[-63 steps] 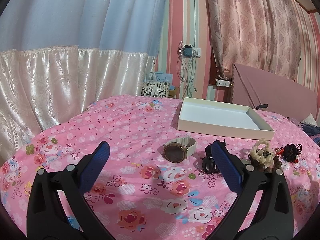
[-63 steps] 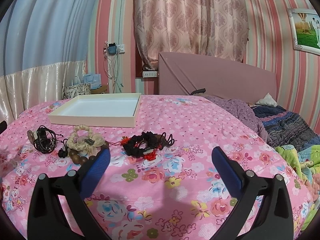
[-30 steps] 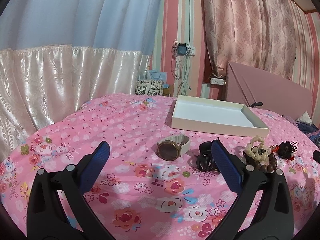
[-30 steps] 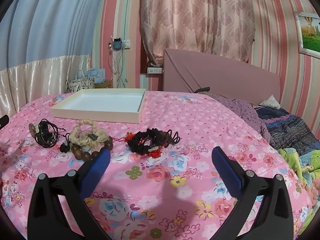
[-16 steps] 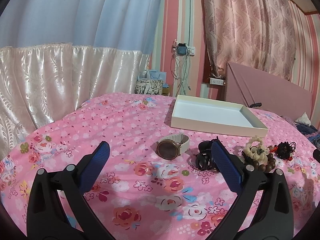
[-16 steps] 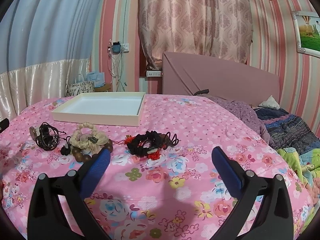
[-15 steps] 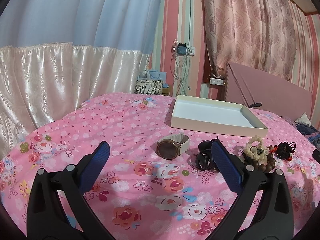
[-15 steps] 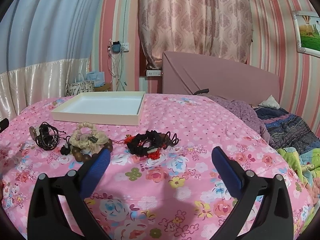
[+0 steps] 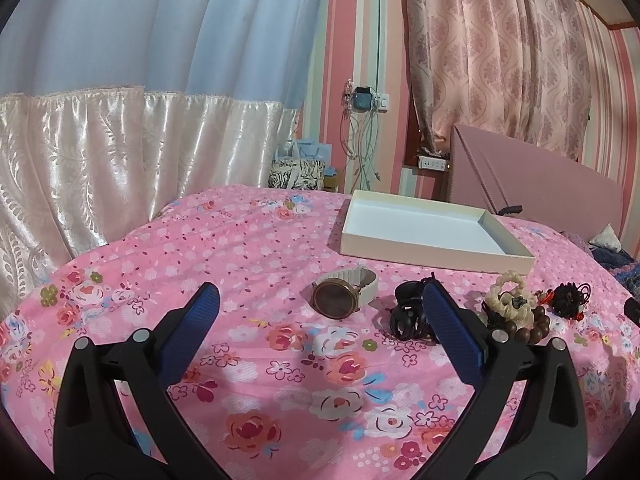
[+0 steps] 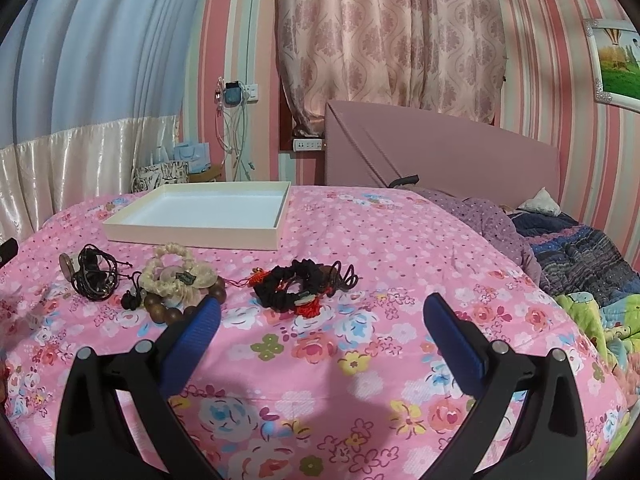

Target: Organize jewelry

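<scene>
A row of jewelry lies on the pink floral bedspread in front of an empty white tray (image 9: 436, 246) (image 10: 192, 235). From left: a watch (image 9: 340, 298) with a cream band, a black cord bundle (image 9: 408, 314) (image 10: 94, 276), a cream bracelet (image 9: 510, 304) (image 10: 176, 276) over brown wooden beads (image 10: 168, 312), and a black and red bracelet (image 10: 298, 290) (image 9: 568, 300). My left gripper (image 9: 318, 308) is open and empty, just short of the watch. My right gripper (image 10: 320, 312) is open and empty, just short of the black and red bracelet.
A pink headboard (image 10: 440, 152) and folded blankets (image 10: 580, 256) stand to the right. Curtains (image 9: 100, 152) hang along the bed's left side. Gift bags (image 9: 300, 168) and hanging cables (image 9: 360, 140) sit by the far wall.
Both grippers have drifted only slightly; the items appear a touch lower and closer in the right view. Nothing was taken hold of.
</scene>
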Demonstrator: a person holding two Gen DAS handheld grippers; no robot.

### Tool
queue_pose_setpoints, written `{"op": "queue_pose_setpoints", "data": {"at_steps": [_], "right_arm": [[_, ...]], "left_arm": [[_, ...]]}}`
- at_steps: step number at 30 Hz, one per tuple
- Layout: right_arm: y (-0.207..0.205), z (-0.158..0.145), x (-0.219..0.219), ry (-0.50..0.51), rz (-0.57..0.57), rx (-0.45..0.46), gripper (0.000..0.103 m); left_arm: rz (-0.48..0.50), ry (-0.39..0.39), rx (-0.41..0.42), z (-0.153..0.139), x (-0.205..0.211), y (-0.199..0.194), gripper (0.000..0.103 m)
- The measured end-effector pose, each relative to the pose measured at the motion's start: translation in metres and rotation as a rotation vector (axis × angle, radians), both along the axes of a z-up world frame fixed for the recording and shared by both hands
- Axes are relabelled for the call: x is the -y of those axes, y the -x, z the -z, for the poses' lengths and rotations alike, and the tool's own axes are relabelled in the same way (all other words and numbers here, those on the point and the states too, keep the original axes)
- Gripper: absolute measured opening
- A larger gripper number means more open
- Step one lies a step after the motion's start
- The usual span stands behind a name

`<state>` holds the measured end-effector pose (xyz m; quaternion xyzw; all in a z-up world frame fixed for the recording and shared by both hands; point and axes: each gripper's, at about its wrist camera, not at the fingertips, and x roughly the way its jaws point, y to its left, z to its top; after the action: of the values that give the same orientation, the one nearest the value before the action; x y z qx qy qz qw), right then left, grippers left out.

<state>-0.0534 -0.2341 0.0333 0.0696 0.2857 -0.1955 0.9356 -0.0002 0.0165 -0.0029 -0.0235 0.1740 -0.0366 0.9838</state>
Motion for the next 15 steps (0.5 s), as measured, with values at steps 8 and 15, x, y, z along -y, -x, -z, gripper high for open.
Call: {"op": "queue_pose_setpoints", "data": {"at_steps": [8,15], "right_arm": [[-0.004,0.0018,-0.002,0.002,-0.01,-0.019,0.101],[0.0,0.0016,0.0022,-0.025,-0.008,0.009,0.101]], "left_arm": [[0.0,0.006,-0.007,0.0032,0.0023,-0.0026,0.1],[-0.001,-0.008,-0.008,0.0037,0.0054,-0.002,0.1]]}}
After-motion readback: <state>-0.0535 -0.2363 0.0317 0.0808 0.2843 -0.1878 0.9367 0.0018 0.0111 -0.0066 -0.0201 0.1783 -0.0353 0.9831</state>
